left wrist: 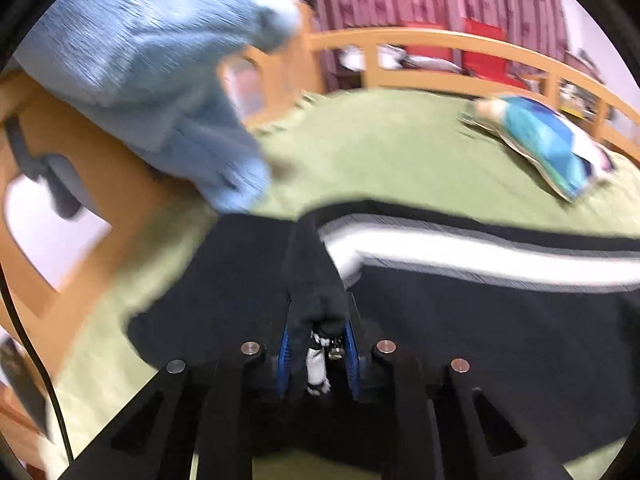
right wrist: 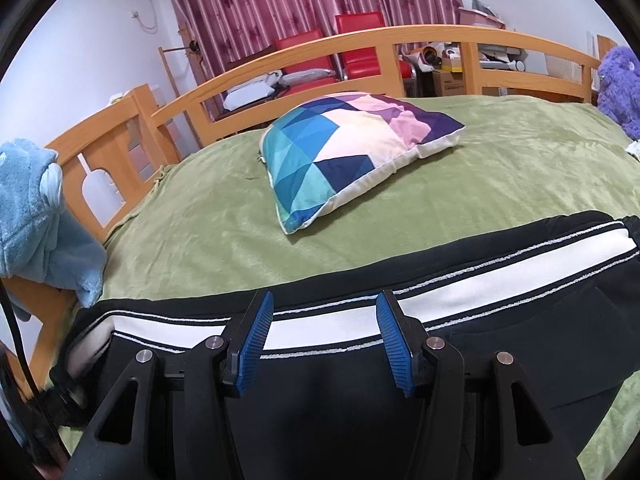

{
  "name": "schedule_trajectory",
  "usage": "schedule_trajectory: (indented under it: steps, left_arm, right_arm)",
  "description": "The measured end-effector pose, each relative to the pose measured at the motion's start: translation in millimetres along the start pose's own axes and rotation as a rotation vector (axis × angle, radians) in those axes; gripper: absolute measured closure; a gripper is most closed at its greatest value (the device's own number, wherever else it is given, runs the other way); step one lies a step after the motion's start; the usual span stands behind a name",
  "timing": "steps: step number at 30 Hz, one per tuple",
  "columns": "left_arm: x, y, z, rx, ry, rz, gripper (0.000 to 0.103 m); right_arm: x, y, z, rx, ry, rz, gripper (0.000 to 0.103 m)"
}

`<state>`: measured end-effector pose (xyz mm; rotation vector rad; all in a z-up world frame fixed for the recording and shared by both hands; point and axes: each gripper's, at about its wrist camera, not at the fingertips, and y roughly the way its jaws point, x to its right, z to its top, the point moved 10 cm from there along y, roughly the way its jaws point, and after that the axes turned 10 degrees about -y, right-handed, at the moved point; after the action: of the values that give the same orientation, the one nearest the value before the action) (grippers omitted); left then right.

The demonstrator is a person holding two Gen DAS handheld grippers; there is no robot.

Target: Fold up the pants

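Note:
Black pants with a white side stripe lie across the green bedspread. In the blurred left wrist view, my left gripper is shut on a bunched fold of the black fabric, and a drawstring end hangs between the blue pads. In the right wrist view, the same pants stretch from left to right under my right gripper. That gripper is open, its blue pads apart over the white stripe and pinching nothing.
A patterned pillow rests mid-bed beyond the pants. A light blue fleece garment hangs over the wooden footboard at the left. The wooden bed rail runs along the far side, with red chairs behind. A purple plush toy sits far right.

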<state>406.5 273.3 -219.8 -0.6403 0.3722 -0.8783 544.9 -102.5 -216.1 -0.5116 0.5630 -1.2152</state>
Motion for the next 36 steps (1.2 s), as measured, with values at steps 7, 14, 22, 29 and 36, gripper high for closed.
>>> schedule_trajectory:
  steps: [7, 14, 22, 29, 36]
  left_arm:
    - [-53.6, 23.8, 60.9, 0.081, -0.075, 0.114, 0.082]
    - [-63.6, 14.4, 100.4, 0.194, 0.004, 0.292, 0.067]
    - [-50.7, 13.0, 69.3, 0.095, -0.01, 0.153, 0.044]
    - [-54.6, 18.3, 0.1, -0.009, 0.01, 0.087, 0.038]
    - [-75.4, 30.5, 40.7, 0.007, -0.024, 0.058, 0.038]
  right_arm:
    - [9.3, 5.7, -2.0, -0.012, 0.014, -0.019, 0.05]
    - [4.5, 7.4, -3.7, -0.017, -0.003, -0.026, 0.05]
    - [-5.5, 8.5, -4.7, -0.022, -0.029, -0.017, 0.05]
    - [-7.4, 8.5, -4.8, -0.022, -0.034, -0.018, 0.05]
    - [-5.2, 12.3, -6.9, -0.034, -0.022, -0.029, 0.05]
